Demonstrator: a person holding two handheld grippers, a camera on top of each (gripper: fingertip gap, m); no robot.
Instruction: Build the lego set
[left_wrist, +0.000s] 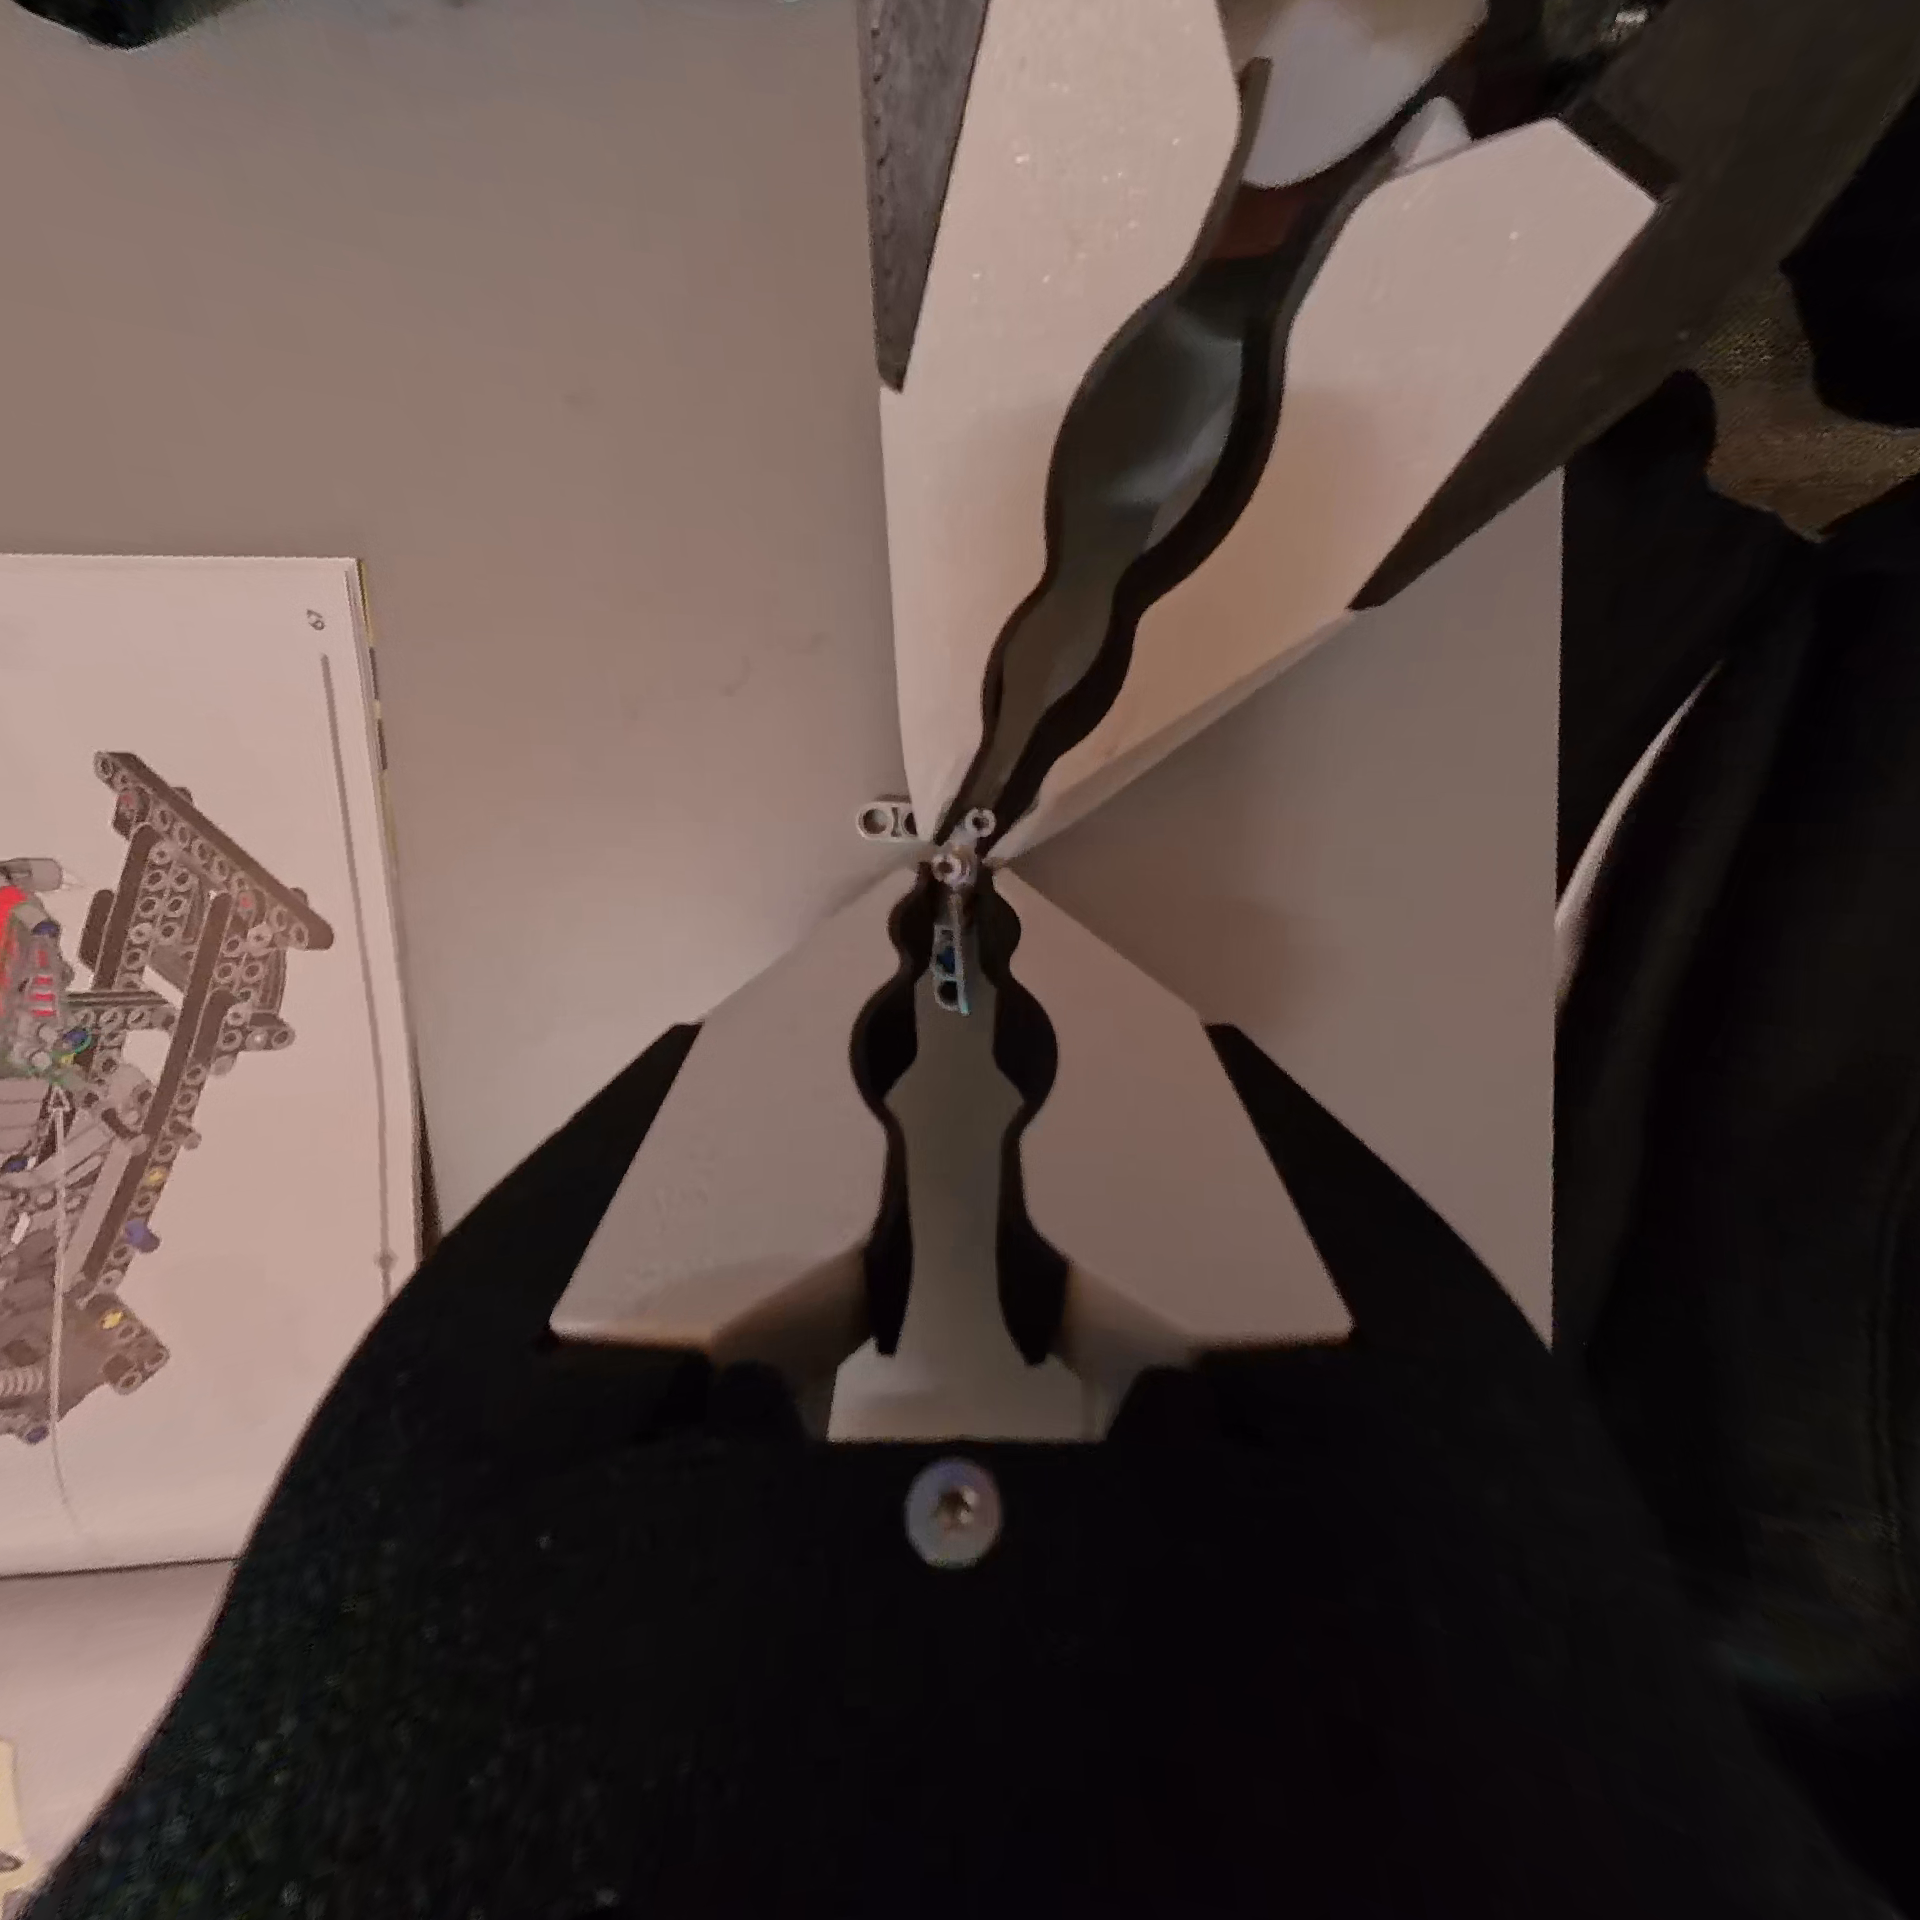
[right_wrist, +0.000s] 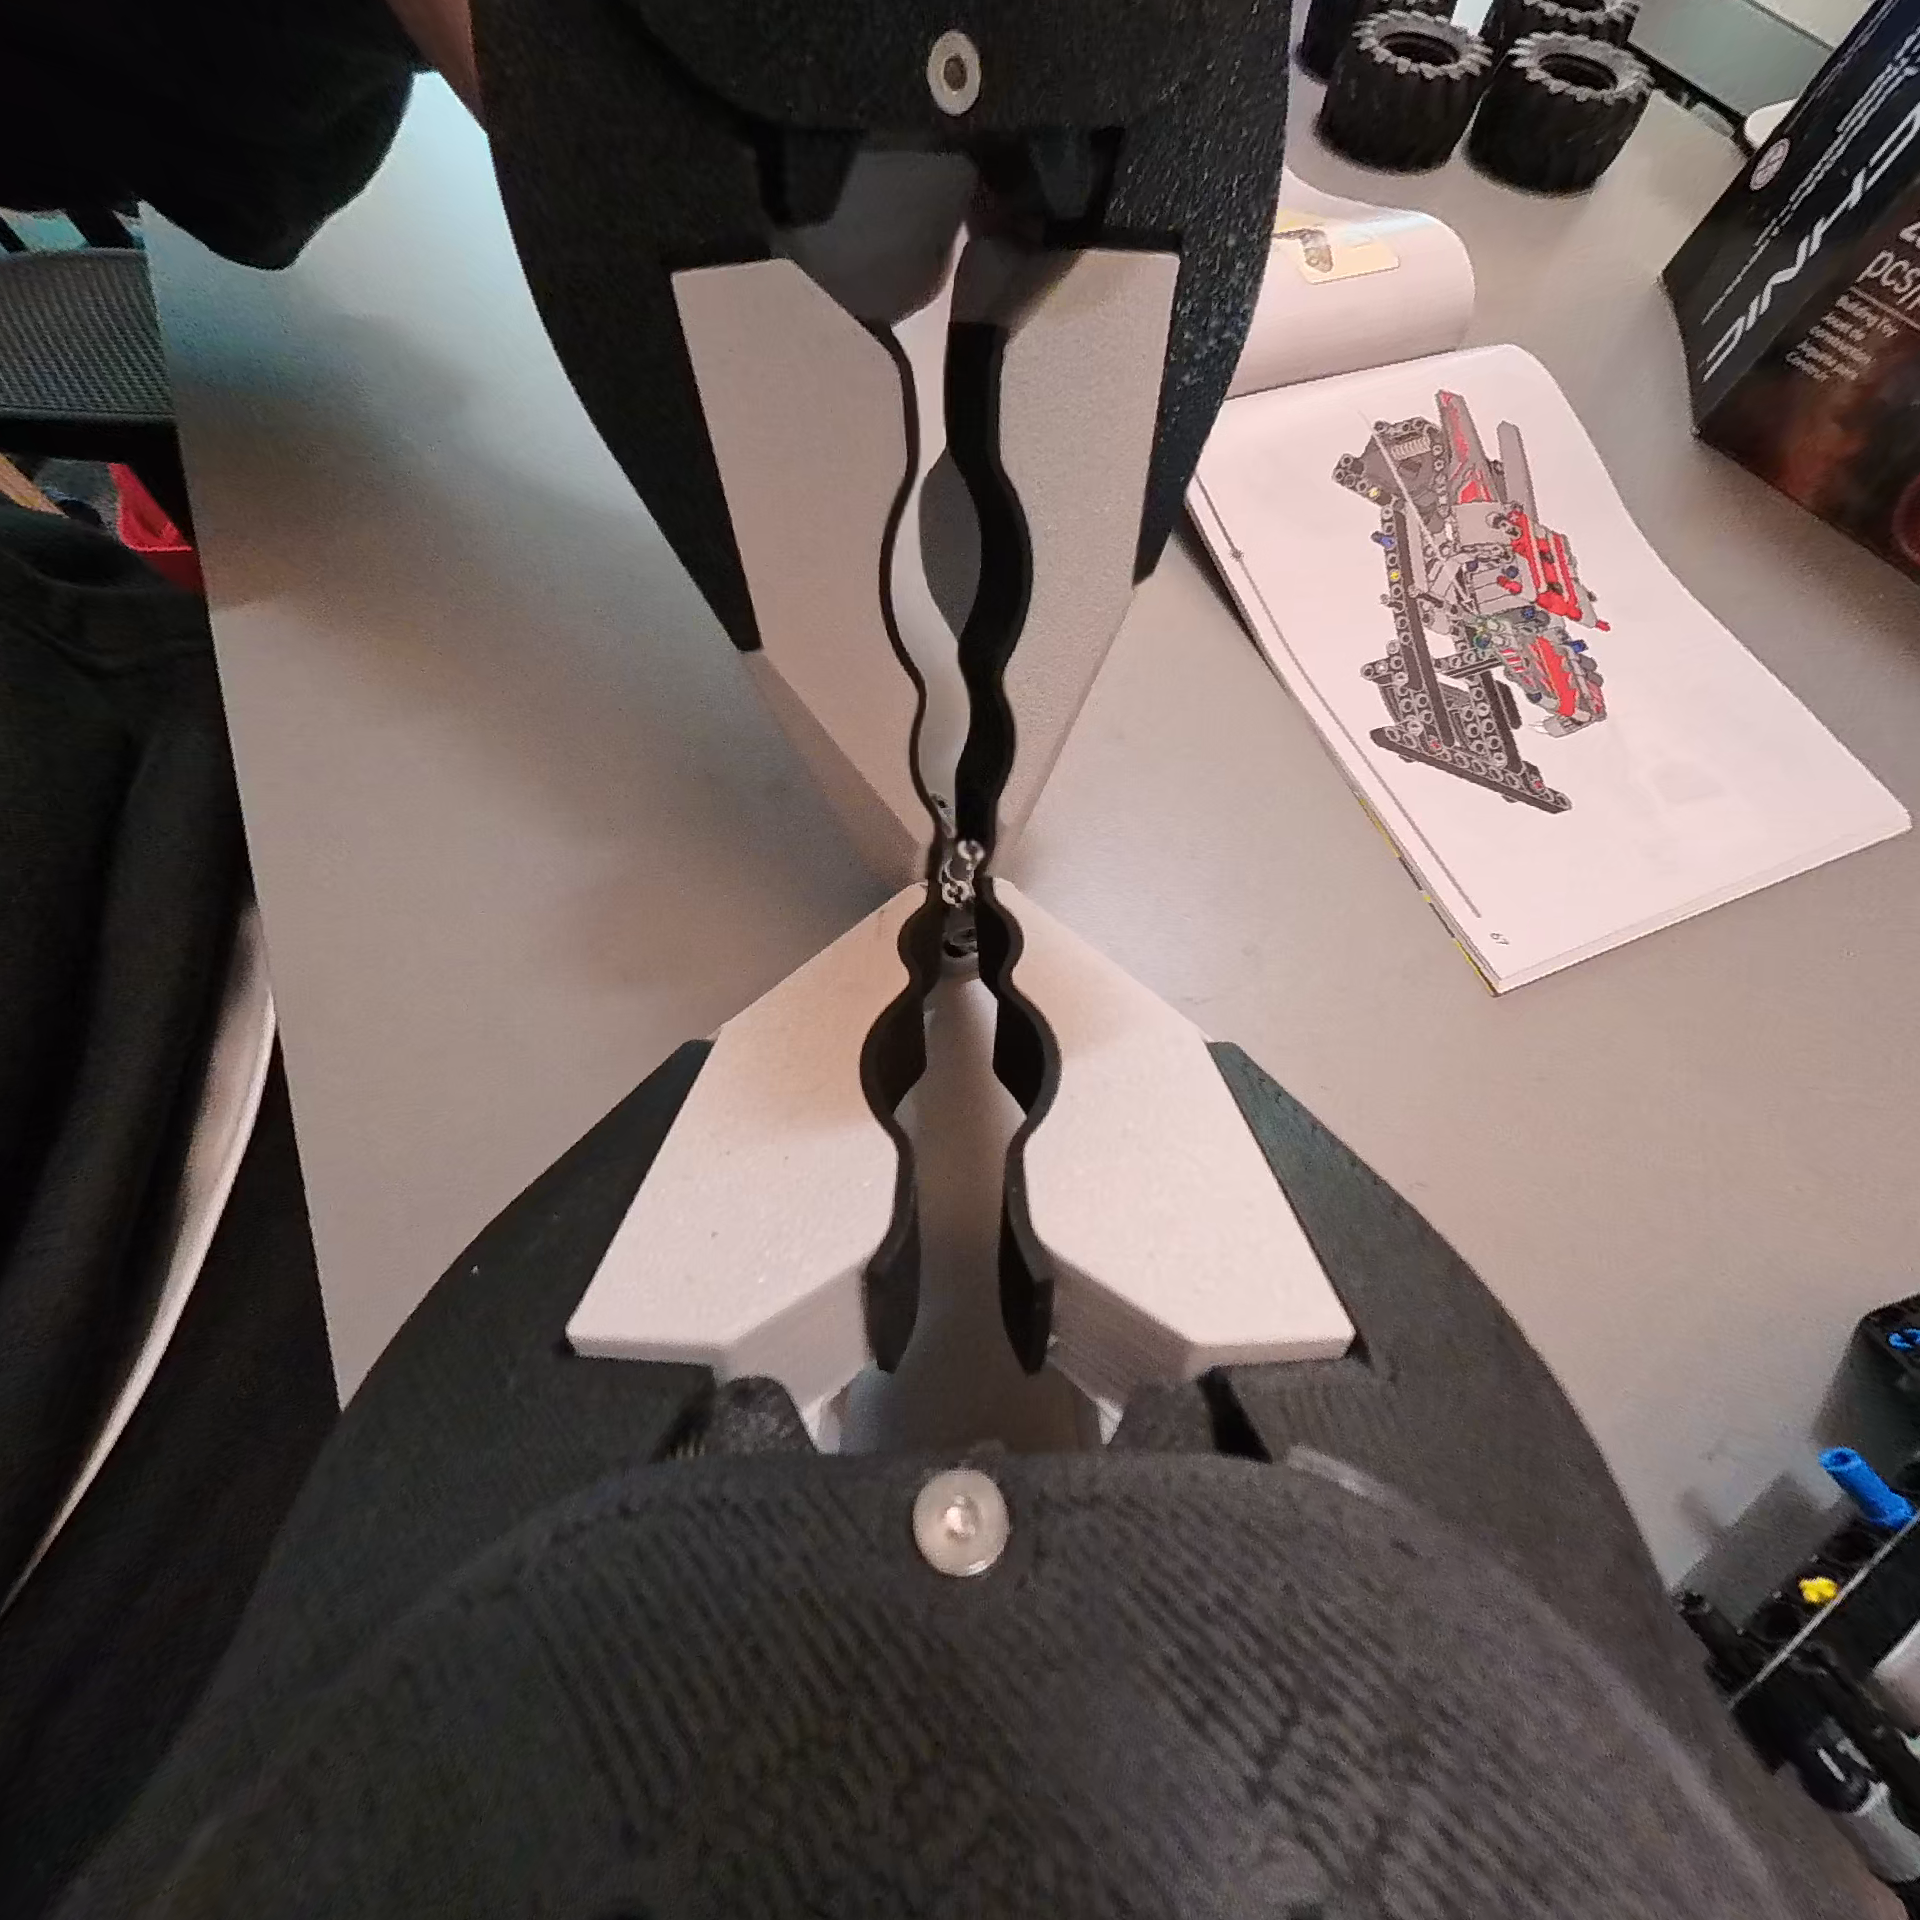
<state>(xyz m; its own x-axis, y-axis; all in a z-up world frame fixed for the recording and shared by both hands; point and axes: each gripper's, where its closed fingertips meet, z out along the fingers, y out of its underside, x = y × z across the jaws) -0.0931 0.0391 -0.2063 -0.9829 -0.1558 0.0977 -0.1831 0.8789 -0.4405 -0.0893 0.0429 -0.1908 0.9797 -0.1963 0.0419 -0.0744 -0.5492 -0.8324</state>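
Observation:
My left gripper (left_wrist: 951, 894) is shut on a small grey beam with blue pins (left_wrist: 953, 971), which stands edge-on between its fingers. My right gripper (right_wrist: 956, 909) comes in from the top right of the left wrist view (left_wrist: 961, 836) and meets the left one tip to tip. It is shut on a small light grey piece with holes (left_wrist: 883, 821) that sticks out on both sides of its tips. In the right wrist view the two pieces touch at the fingertips (right_wrist: 961, 868). The left gripper (right_wrist: 956, 821) hangs down from the top of that view. Both are held above the grey table (right_wrist: 499, 675).
An open instruction booklet (right_wrist: 1558, 665) lies on the table and also shows in the left wrist view (left_wrist: 187, 1039). Black tyres (right_wrist: 1486, 94) and a dark box (right_wrist: 1829, 260) stand at the far right. A tray of small parts (right_wrist: 1849, 1621) is at the near right. The table edge (right_wrist: 239, 831) runs down the left. My two grippers' fingertips are within a few centimetres of each other.

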